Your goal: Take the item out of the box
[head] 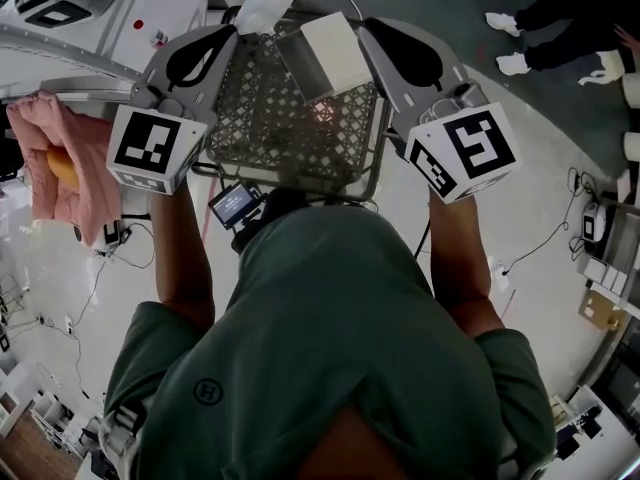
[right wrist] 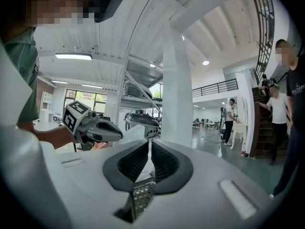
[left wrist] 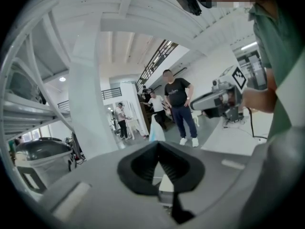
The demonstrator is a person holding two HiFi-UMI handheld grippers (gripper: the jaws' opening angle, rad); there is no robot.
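Holding left gripper [head: 225,38] and right gripper [head: 375,30] over the mesh box [head: 270,118]. Both are empty, with their jaws pressing together. The white carton [head: 328,50] is lying inside at the far end, ungripped. Extraction not started; reaching, gripping and lifting remain.

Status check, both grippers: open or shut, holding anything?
Left gripper: shut, nothing between the jaws.
Right gripper: shut, nothing between the jaws.

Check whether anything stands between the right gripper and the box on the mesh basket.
Nothing visible does. The right gripper, jaws shut and empty, hangs close beside the box above the mesh basket, with no object between them.
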